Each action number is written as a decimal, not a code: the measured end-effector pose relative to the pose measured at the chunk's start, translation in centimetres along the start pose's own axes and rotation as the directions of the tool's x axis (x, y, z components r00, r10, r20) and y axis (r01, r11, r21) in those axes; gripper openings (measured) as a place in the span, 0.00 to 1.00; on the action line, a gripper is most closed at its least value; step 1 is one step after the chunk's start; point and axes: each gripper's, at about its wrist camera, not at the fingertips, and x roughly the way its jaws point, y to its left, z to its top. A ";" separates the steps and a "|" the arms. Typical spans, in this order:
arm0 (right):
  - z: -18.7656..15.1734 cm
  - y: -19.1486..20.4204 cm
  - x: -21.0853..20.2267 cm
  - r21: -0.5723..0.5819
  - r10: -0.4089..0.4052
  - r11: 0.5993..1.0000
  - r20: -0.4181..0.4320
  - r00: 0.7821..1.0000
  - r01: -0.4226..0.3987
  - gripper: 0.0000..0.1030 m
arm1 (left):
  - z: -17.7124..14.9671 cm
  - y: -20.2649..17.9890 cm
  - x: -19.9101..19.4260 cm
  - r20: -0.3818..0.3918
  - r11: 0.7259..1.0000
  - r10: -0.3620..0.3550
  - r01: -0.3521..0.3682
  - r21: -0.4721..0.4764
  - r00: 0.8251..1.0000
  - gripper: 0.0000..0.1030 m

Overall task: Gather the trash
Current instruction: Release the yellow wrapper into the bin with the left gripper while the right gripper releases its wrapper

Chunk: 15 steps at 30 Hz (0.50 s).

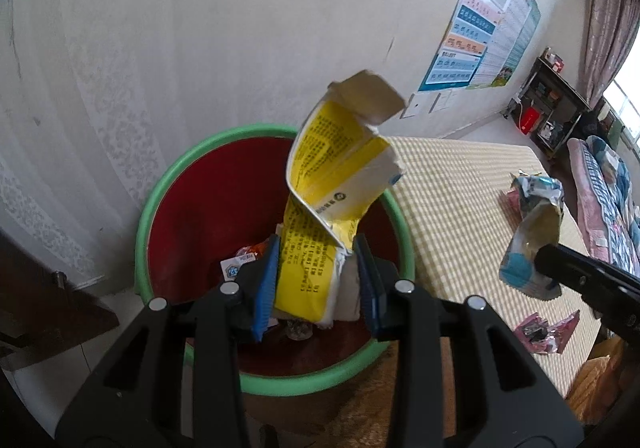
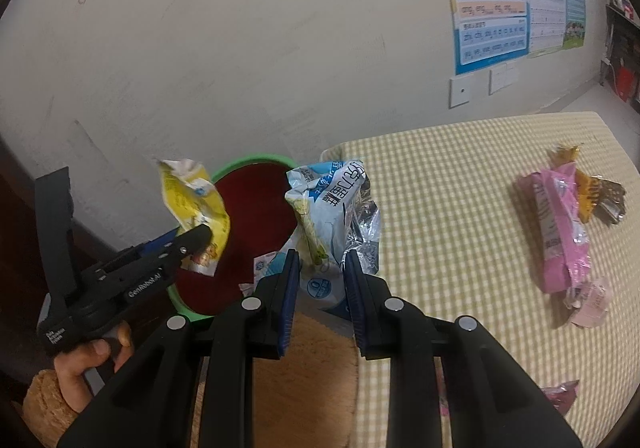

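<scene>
1. Left wrist view: the left gripper point(image 1: 316, 268) points down over the round red bin with a green rim point(image 1: 160, 184), which stands against the white wall point(image 1: 200, 28). Its blue-padded jaws are drawn narrow and clamp the lower end of a crumpled yellow-and-white printed carton point(image 1: 320, 184), whose torn grey flap rises above the bin's far rim. A few scraps lie at the bottom of the bin. To the right, the right gripper point(image 1: 548, 260) reaches in from the edge with a crinkled blue-and-white foil bag point(image 1: 532, 232) at its tip, over the table covered in yellow checked cloth point(image 1: 460, 188). Pink wrappers point(image 1: 544, 332) lie on the cloth nearer the camera. Coloured charts point(image 1: 480, 28) hang on the wall; a dark shelf and a patterned bed sit far right.

2. Right wrist view: the right gripper point(image 2: 322, 268) hovers at the table's left edge, beside the bin point(image 2: 256, 164). Its jaws are narrowed onto the foil bag point(image 2: 336, 208), which stands up between them. At left, a hand point(image 2: 92, 356) grips the left gripper point(image 2: 200, 236), its fingers pinching the carton point(image 2: 192, 200) above the bin. A long pink packet point(image 2: 560, 232) lies with brown-gold wrappers point(image 2: 592, 192) on the cloth point(image 2: 460, 168), well apart from the bin.
</scene>
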 end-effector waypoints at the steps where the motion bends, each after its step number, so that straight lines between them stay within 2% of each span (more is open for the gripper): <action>1: 0.1 0.2 0.2 -0.003 0.002 1.000 -0.003 1.000 -0.002 0.23 | 0.0 0.1 0.1 -0.002 1.000 0.001 -0.001 -0.002 1.000 0.34; 15: 2.6 3.5 4.0 -0.012 0.089 0.996 -0.044 0.995 -0.090 0.23 | 0.3 2.5 0.2 0.005 0.998 0.043 -0.043 -0.053 0.999 0.31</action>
